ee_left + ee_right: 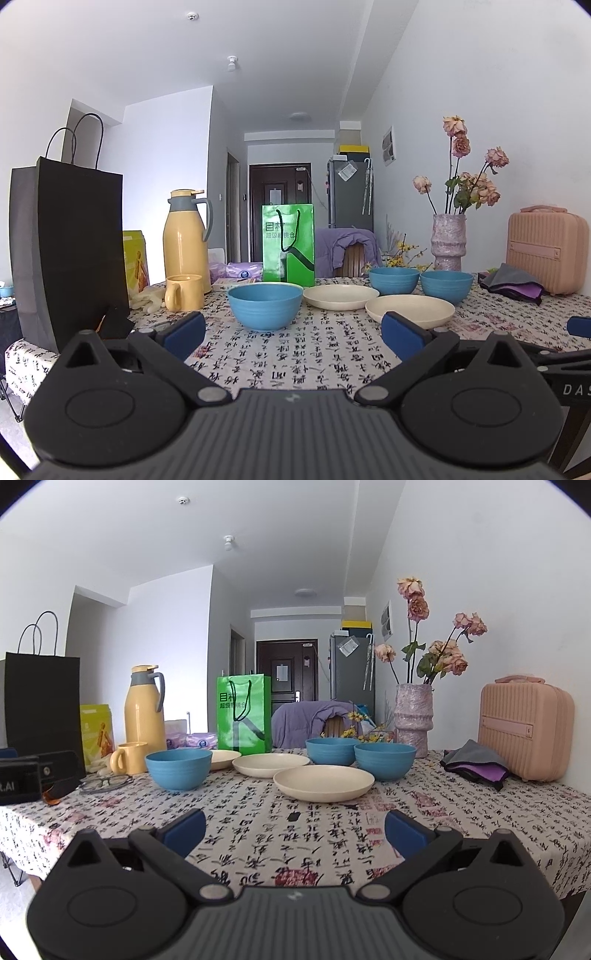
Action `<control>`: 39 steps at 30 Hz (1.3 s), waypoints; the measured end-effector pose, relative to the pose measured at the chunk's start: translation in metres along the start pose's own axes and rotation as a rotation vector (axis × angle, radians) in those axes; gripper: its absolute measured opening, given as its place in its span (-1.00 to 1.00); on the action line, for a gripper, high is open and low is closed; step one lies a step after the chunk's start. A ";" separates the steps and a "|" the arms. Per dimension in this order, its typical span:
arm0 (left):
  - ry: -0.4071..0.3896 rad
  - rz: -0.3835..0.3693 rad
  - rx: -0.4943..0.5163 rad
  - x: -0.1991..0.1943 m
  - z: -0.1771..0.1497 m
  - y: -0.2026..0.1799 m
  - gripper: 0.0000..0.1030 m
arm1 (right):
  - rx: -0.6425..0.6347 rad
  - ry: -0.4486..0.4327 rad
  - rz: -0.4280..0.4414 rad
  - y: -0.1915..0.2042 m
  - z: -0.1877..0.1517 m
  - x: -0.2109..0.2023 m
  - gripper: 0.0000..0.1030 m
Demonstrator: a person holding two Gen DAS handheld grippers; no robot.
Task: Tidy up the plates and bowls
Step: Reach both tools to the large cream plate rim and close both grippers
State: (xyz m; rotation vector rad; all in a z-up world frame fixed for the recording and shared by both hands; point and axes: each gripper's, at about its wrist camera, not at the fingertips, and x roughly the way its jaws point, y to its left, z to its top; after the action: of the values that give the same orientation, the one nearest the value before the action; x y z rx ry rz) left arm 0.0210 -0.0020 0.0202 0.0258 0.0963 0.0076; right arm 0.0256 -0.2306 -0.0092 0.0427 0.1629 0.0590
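Observation:
Three blue bowls and three cream plates stand on the patterned tablecloth. In the left wrist view the nearest blue bowl [265, 305] sits straight ahead, with a cream plate [410, 311] to its right, another plate [340, 296] behind, and two blue bowls [393, 279] [446, 287] at the back right. My left gripper [293, 338] is open and empty, short of the near bowl. The right wrist view shows the left bowl [178, 768], the near plate [323, 782], the middle plate [270, 765], a third plate [225, 758] and two bowls [331, 750] [385, 761]. My right gripper [294, 830] is open and empty above the cloth.
A black paper bag [70, 251] stands close on the left. A yellow thermos [186, 240], yellow mug [183, 292] and green bag [288, 245] line the back. A vase of flowers [448, 242], a pink case [546, 249] and folded cloths [513, 282] sit right. Glasses [107, 783] lie left.

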 end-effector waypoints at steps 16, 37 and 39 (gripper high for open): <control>0.062 0.000 0.004 0.070 0.016 -0.017 1.00 | 0.010 0.015 -0.049 -0.028 0.023 0.057 1.00; 0.203 -0.051 0.001 0.255 0.023 -0.045 1.00 | 0.003 0.183 -0.093 -0.082 0.059 0.238 1.00; 0.223 -0.058 0.001 0.276 0.024 -0.050 1.00 | 0.011 0.217 -0.078 -0.091 0.062 0.261 1.00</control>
State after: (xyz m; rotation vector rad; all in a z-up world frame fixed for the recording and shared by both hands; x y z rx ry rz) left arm 0.2984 -0.0499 0.0162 0.0228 0.3196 -0.0481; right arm 0.2979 -0.3075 0.0052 0.0412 0.3820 -0.0152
